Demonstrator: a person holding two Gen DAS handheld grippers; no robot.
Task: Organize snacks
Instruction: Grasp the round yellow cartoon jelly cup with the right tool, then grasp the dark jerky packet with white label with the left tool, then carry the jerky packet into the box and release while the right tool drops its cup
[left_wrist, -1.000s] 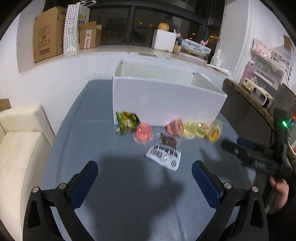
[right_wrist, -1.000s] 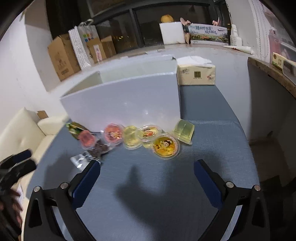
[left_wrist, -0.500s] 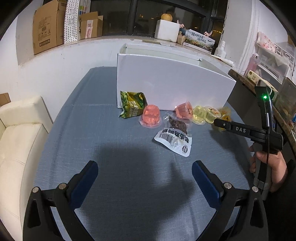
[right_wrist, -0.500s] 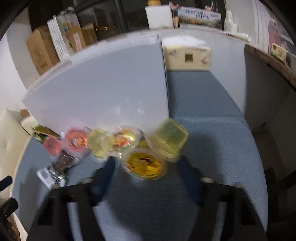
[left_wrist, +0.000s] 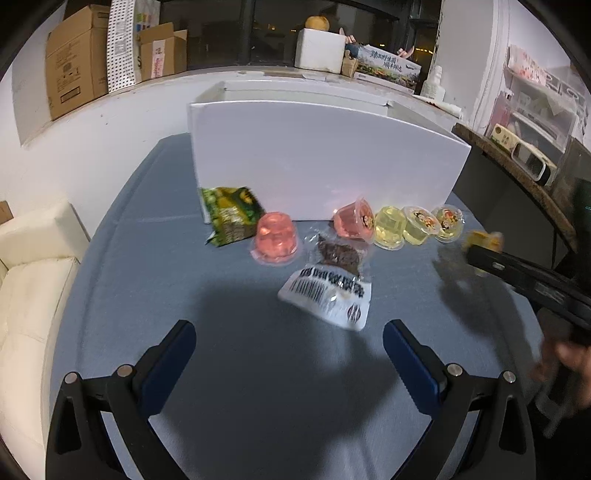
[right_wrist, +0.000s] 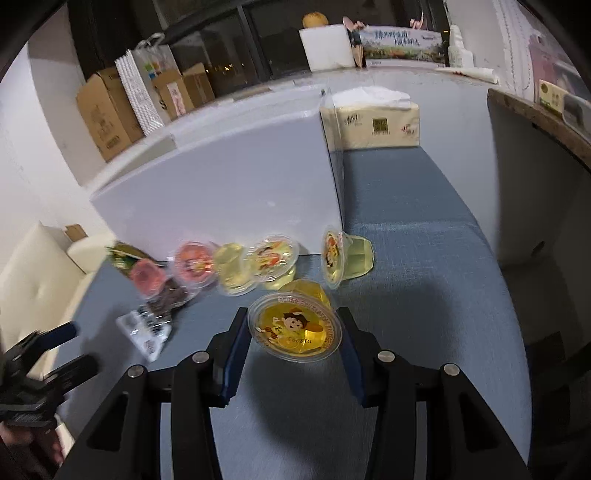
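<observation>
My right gripper (right_wrist: 293, 334) is shut on an orange jelly cup (right_wrist: 295, 326) and holds it just above the blue table. Behind it lie a pale yellow cup on its side (right_wrist: 347, 256), two more yellow cups (right_wrist: 271, 258) and pink cups (right_wrist: 194, 262). My left gripper (left_wrist: 290, 354) is open and empty, short of a dark snack in a white wrapper (left_wrist: 330, 284). In the left wrist view a pink cup (left_wrist: 275, 240), a green packet (left_wrist: 231, 214) and the white box (left_wrist: 325, 162) sit ahead.
A tissue pack (right_wrist: 371, 123) stands right of the white box. A cream sofa (left_wrist: 29, 277) lies left of the table (left_wrist: 221, 369). A dark counter (left_wrist: 517, 162) runs along the right. Cardboard boxes (left_wrist: 74, 66) sit on the ledge behind.
My right gripper moved forward to the row of cups, closed on the orange jelly cup and lifted it. The pale yellow cup beside it tipped onto its side. My left gripper moved closer to the snacks.
</observation>
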